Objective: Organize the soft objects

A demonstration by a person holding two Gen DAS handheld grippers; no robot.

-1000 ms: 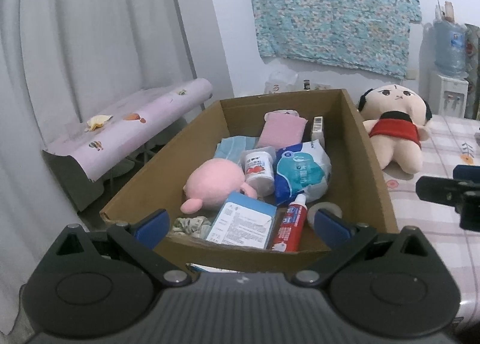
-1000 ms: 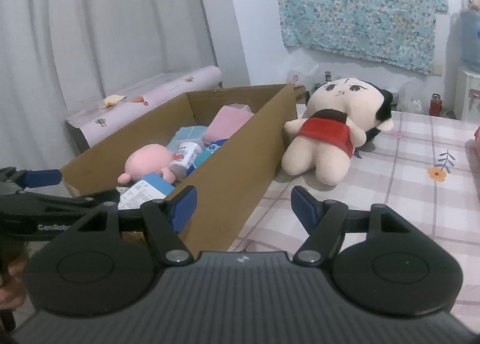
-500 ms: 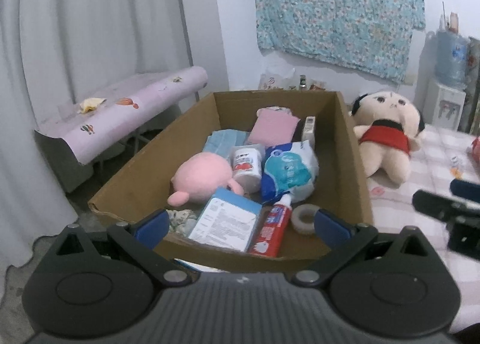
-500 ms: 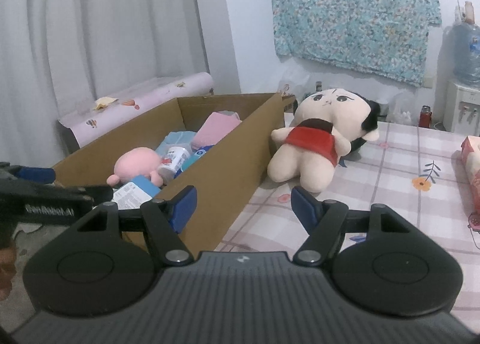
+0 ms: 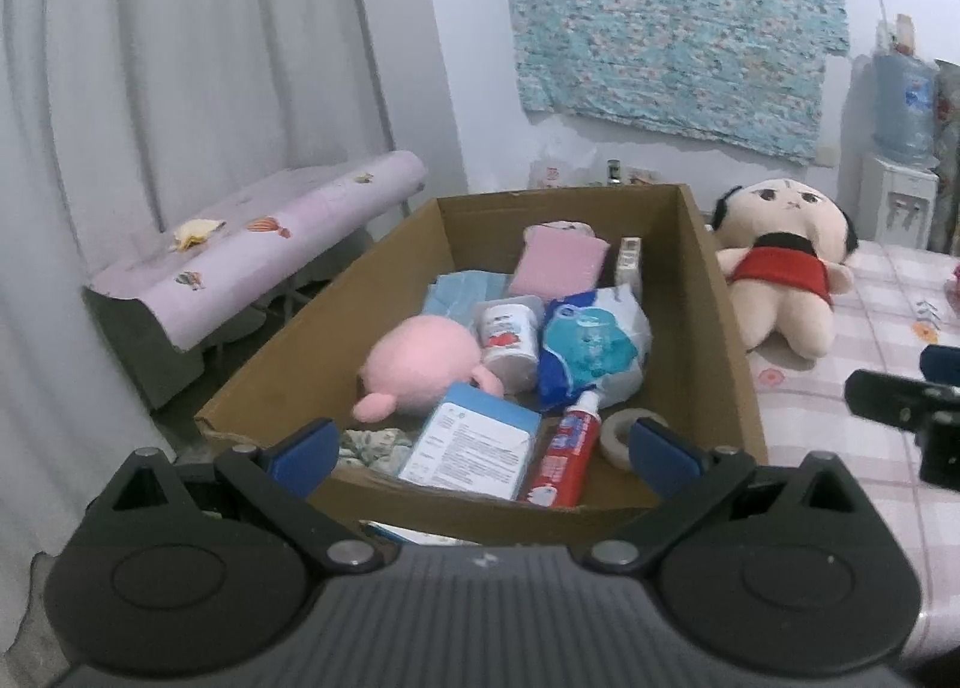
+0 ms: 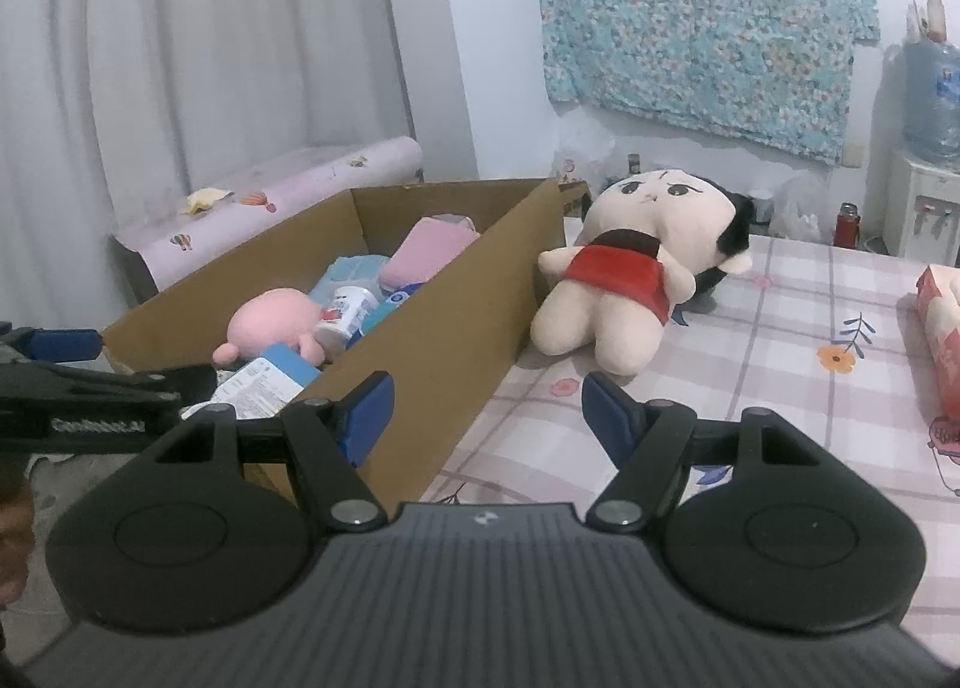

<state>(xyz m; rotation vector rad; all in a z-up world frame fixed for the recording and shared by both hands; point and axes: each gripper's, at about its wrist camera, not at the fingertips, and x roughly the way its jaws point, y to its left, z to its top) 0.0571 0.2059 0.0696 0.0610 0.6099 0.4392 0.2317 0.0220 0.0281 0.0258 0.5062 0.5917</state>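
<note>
Take the cardboard box [image 5: 714,328] as your landmark: it sits open-topped on a pink checked tablecloth [image 6: 780,328], at its left edge. Just beside the box's right wall lies a cream doll [image 6: 624,280] in a red dress, black-haired, on its back and touching nothing else. Inside the box, a pink plush [image 5: 420,367] rests near the middle, against a white jar [image 5: 507,340] with a red label. A pink sponge pad [image 5: 558,268] lies toward the box's far wall. Nearer you are a blue-and-white booklet [image 5: 468,439], a red toothpaste tube [image 5: 564,460], a tape roll [image 5: 618,433] and a blue-white plastic pack [image 5: 591,355] (their print is too small to read).

Your left gripper [image 5: 477,448] hangs over the box's near wall, jaws wide apart, holding nothing. Your right gripper [image 6: 489,412] hovers right of the box, its near corner between the parted jaws, gripping nothing. Beyond the box stand white curtains [image 5: 180,58], a floral wall cloth [image 5: 672,16] and a water dispenser [image 6: 924,160].
</note>
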